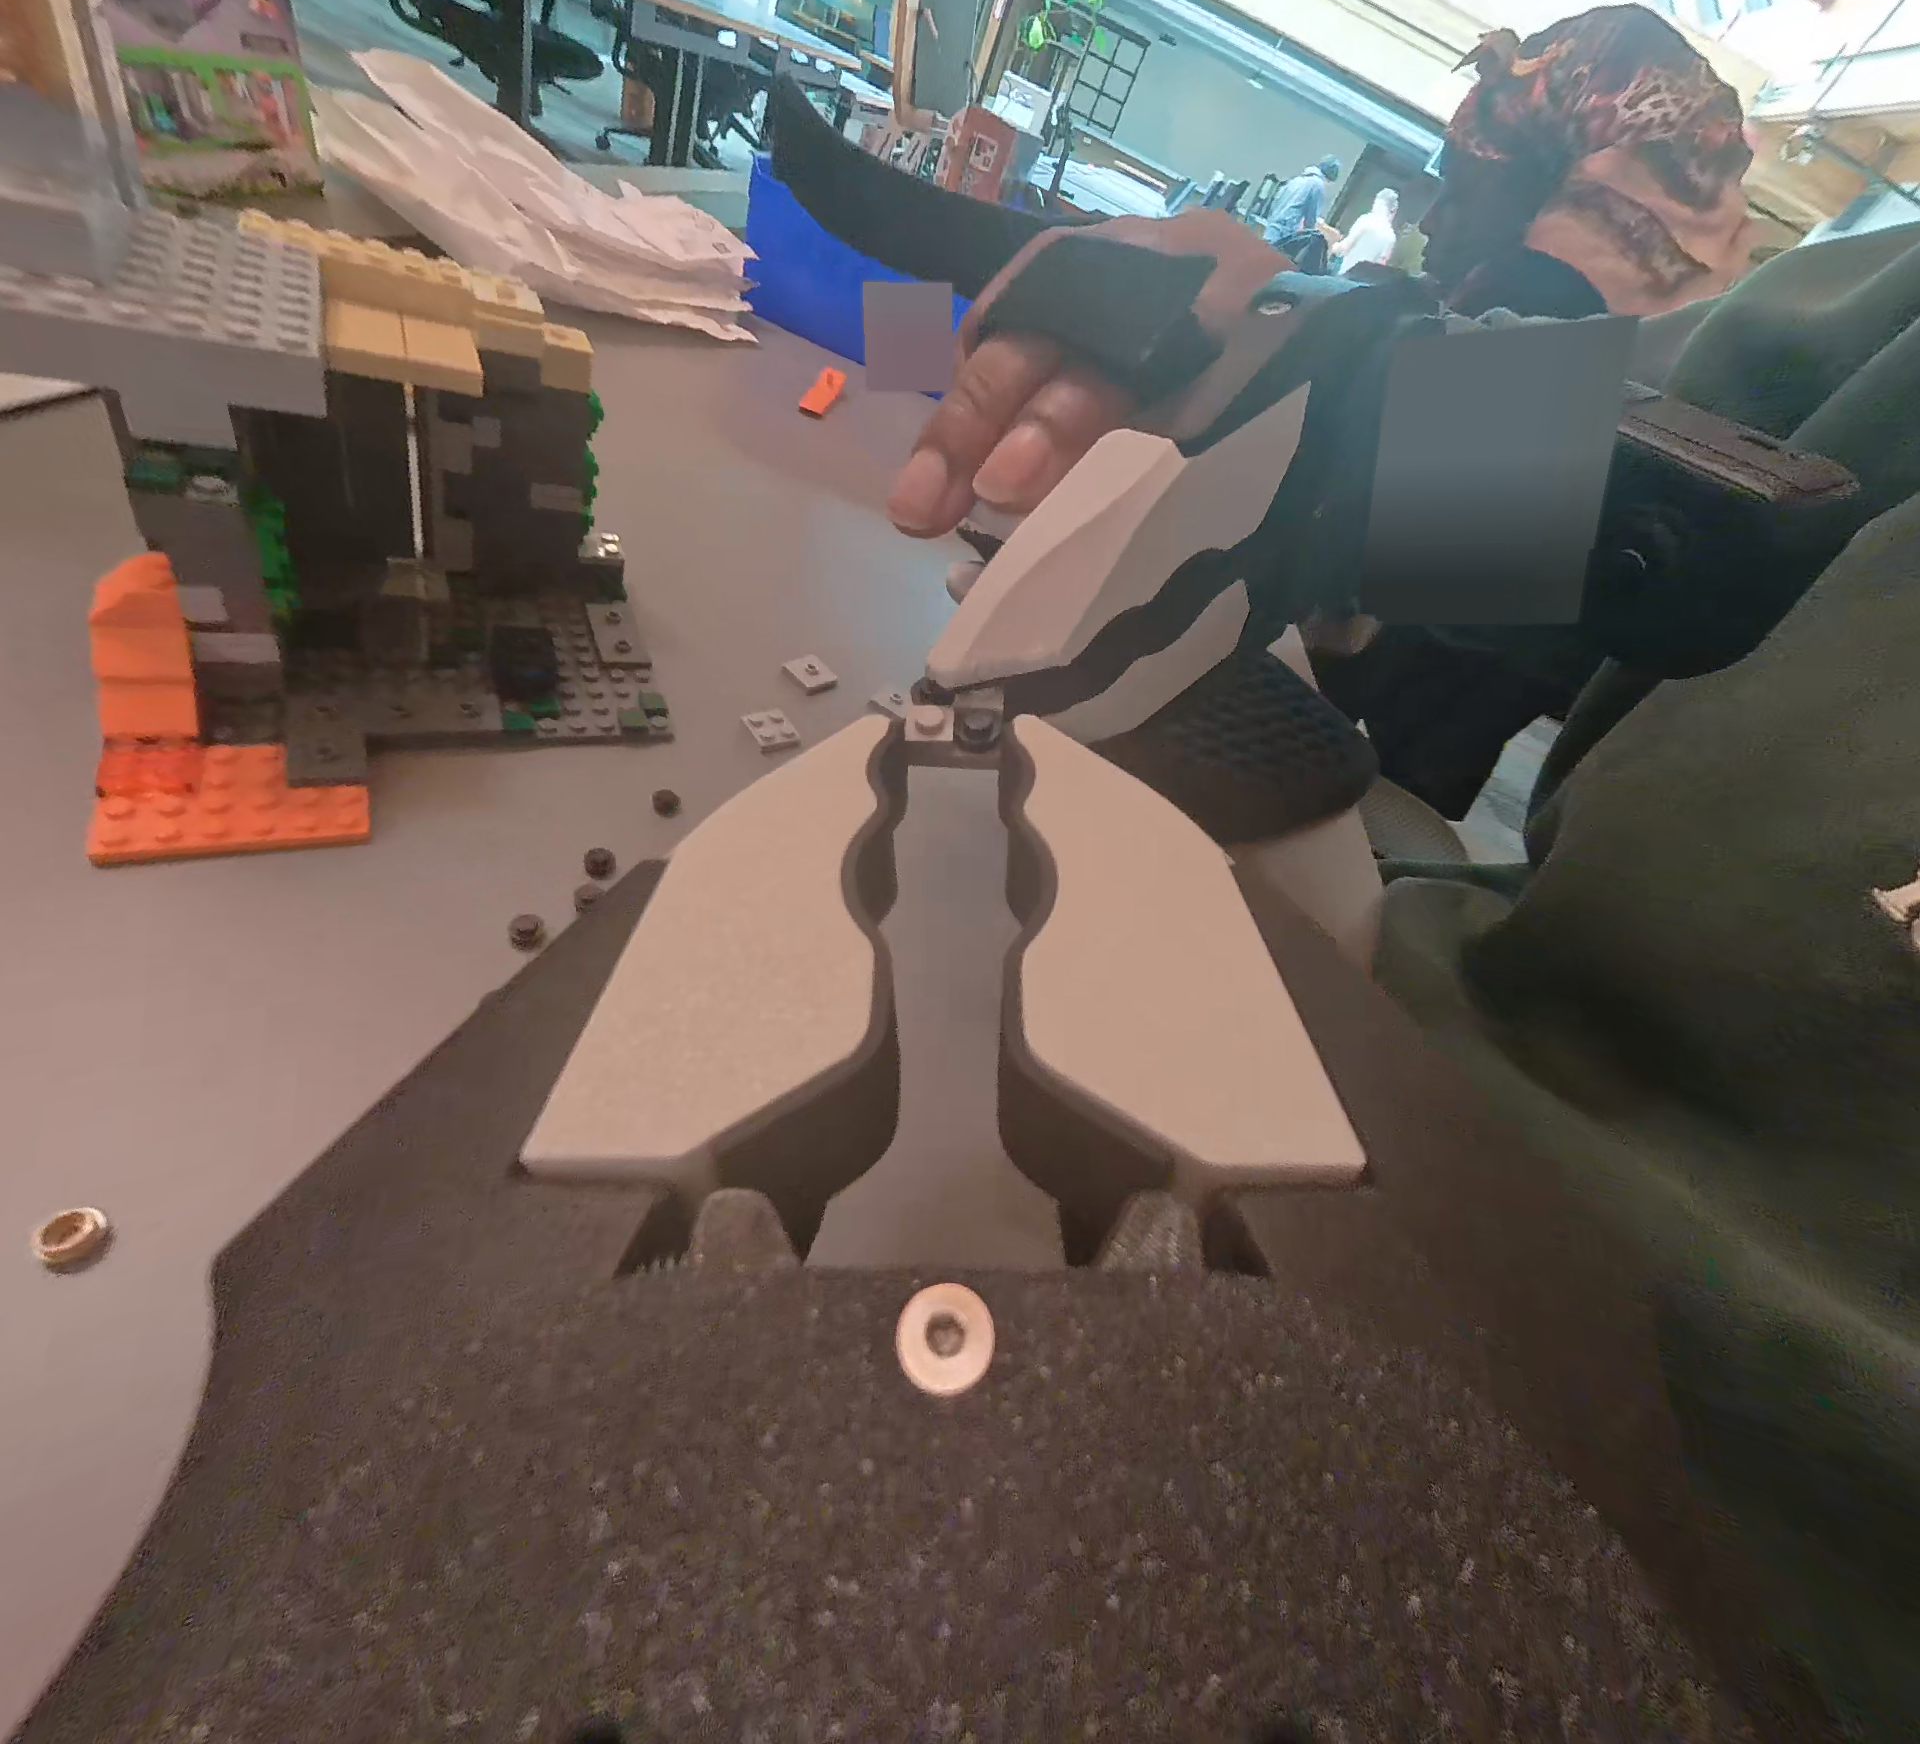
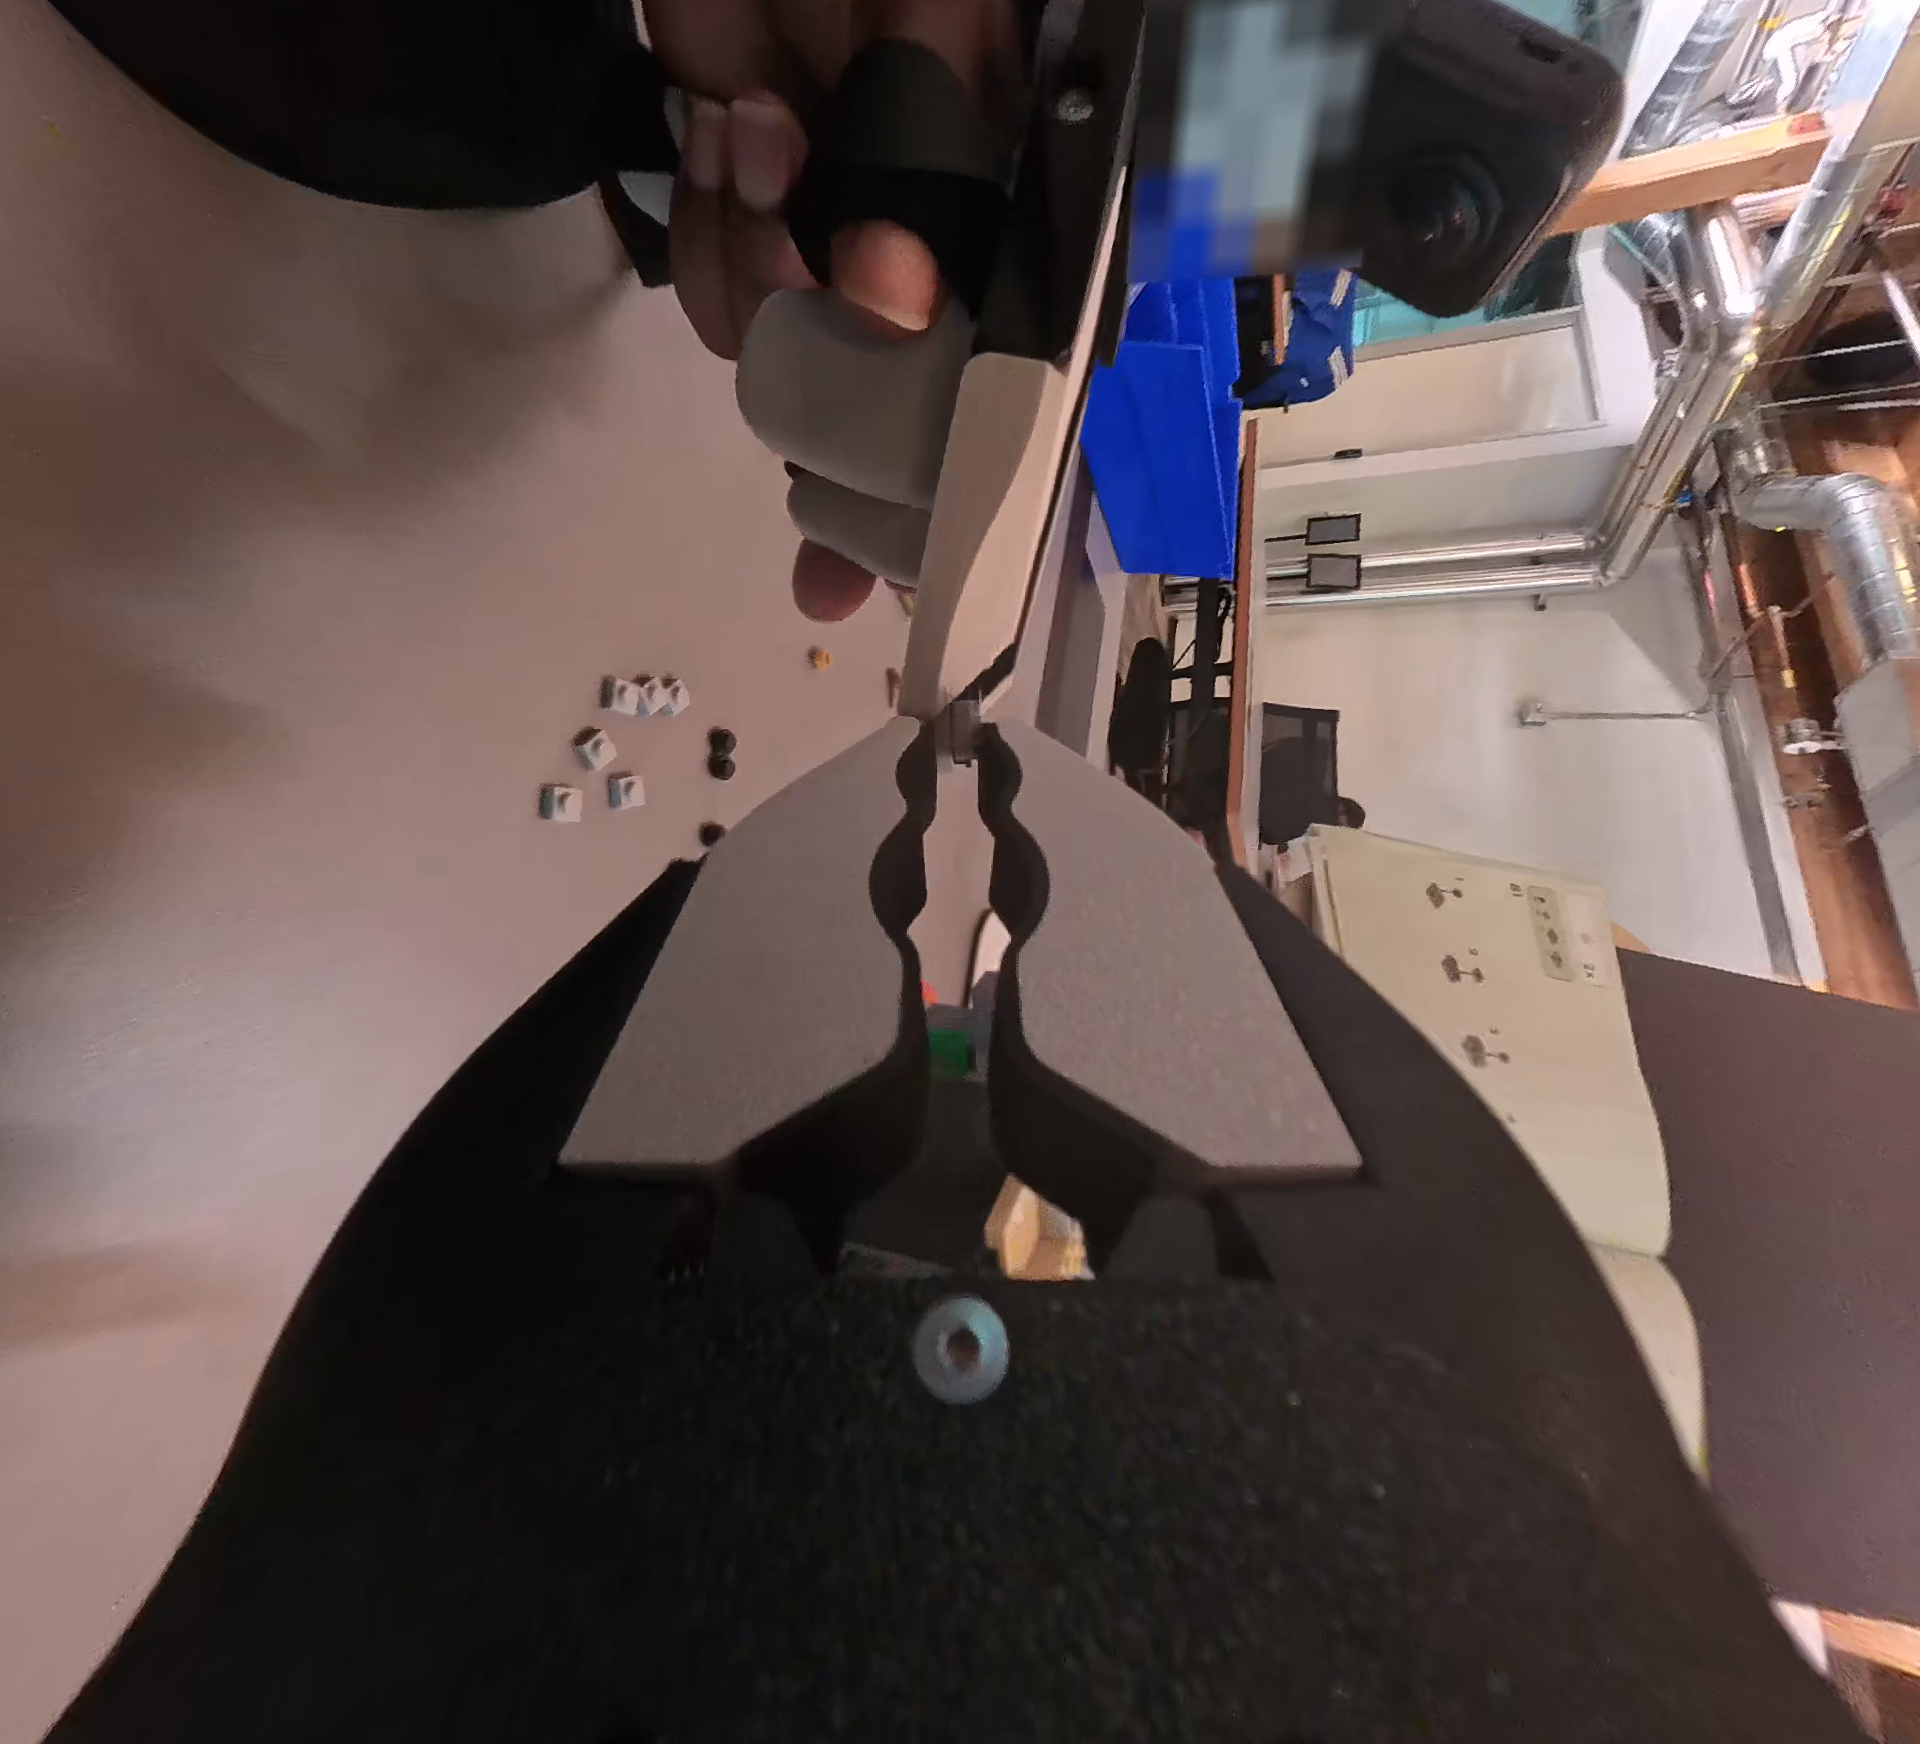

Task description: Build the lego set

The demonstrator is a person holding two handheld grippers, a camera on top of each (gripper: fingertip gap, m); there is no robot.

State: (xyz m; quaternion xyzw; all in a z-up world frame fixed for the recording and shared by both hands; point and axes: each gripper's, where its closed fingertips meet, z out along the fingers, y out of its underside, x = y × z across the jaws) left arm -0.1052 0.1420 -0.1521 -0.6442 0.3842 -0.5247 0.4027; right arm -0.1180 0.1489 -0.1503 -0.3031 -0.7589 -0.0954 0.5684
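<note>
My left gripper [image 1: 951, 738] is shut on a small grey plate [image 1: 951, 726] that carries a grey stud and a black round stud, and holds it above the table. My right gripper [image 1: 954, 688] comes in from the upper right, held by a person's hand. Its tips are closed on a small black round piece [image 1: 928, 688] that touches the top of the plate. In the right wrist view, the right gripper [image 2: 958, 740] meets the plate [image 2: 956, 730] tip to tip with the left gripper [image 2: 935, 702], which is seen edge-on from above.
A partly built lego model [image 1: 395, 541] on dark and orange baseplates [image 1: 229, 811] stands at left. Loose grey plates [image 1: 771, 728] and black round studs [image 1: 597, 861] lie on the grey table; they also show in the right wrist view [image 2: 623, 744]. Behind are the set's box [image 1: 197, 1], white bags [image 1: 520, 208] and a blue bin [image 1: 821, 260].
</note>
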